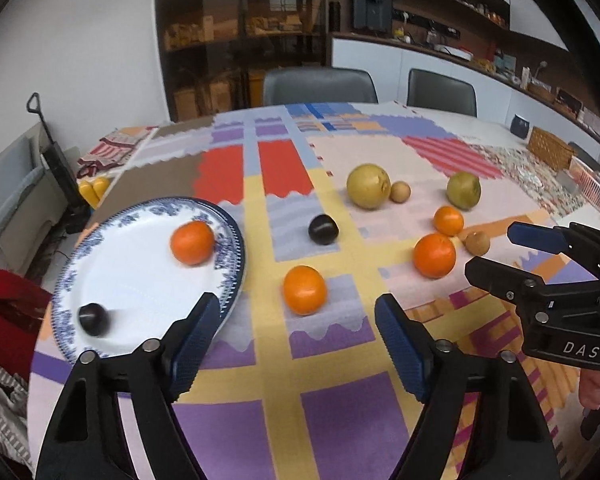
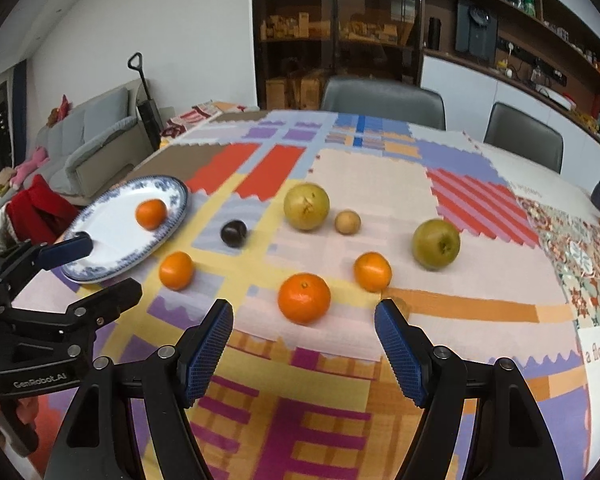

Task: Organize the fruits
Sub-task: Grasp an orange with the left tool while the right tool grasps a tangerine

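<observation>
The left gripper (image 1: 296, 330) hung above the patchwork tablecloth (image 1: 284, 412) with its blue-padded jaws spread wide and nothing between them; an orange (image 1: 304, 290) lay on the cloth at about twelve o'clock from that gap, just beyond the fingertips and apart from both. At ten o'clock from the same gripper sat the blue-rimmed plate (image 1: 80, 264), which carried a second orange (image 1: 192, 242) near its far edge and a dark plum (image 1: 93, 319) at its near edge, the plum smeared by blur. Another dark plum (image 1: 323, 229) rested on the cloth at one o'clock from the plate's orange, well apart from the plate. The right gripper (image 2: 304, 318) likewise stood open and held nothing, with a large orange (image 2: 304, 298) lying on the cloth just ahead of its spread pads. From that orange, a smaller orange (image 2: 373, 271) lay at two o'clock, a greenish pear (image 2: 436, 244) farther out in the same direction, a big yellow-green pear (image 2: 306, 207) at twelve o'clock, and a small tan fruit (image 2: 347, 222) just beside that pear on its three o'clock side. A brown kiwi-like fruit (image 1: 477, 242) showed in the left wrist view near the right gripper's upper finger. Two grey chairs (image 2: 382, 102) stood at the table's far side.
</observation>
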